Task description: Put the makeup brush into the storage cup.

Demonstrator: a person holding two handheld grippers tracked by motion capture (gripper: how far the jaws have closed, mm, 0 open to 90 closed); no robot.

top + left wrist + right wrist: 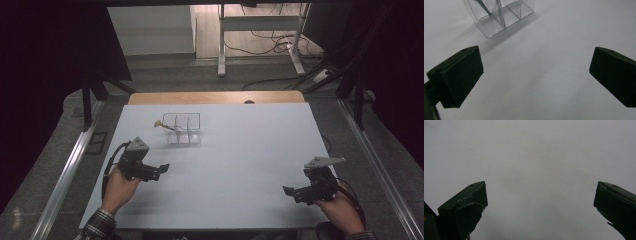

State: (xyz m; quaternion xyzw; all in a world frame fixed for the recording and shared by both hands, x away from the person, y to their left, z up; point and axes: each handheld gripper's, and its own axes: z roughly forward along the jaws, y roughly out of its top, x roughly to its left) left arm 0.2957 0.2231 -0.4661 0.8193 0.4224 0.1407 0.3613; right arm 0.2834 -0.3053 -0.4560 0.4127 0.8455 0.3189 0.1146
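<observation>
A clear plastic organiser box (pixel 183 128) with several compartments stands on the white table top (pixel 240 150), left of centre. A makeup brush (pixel 165 126) with a tan tuft leans out of its left side. The box (pixel 499 17) also appears at the top of the left gripper view, with a dark handle inside. My left gripper (pixel 162 170) rests low on the table, front left of the box, open and holding nothing (pixel 535 75). My right gripper (pixel 291 194) sits near the front right, open over bare table (pixel 540 205).
A wooden strip (pixel 215 97) borders the table's far edge. Metal rails (pixel 70 165) run along both sides. Beyond the table stand a white desk frame (pixel 260 30) and loose cables (pixel 280 45) on the floor. Dark curtains flank the scene.
</observation>
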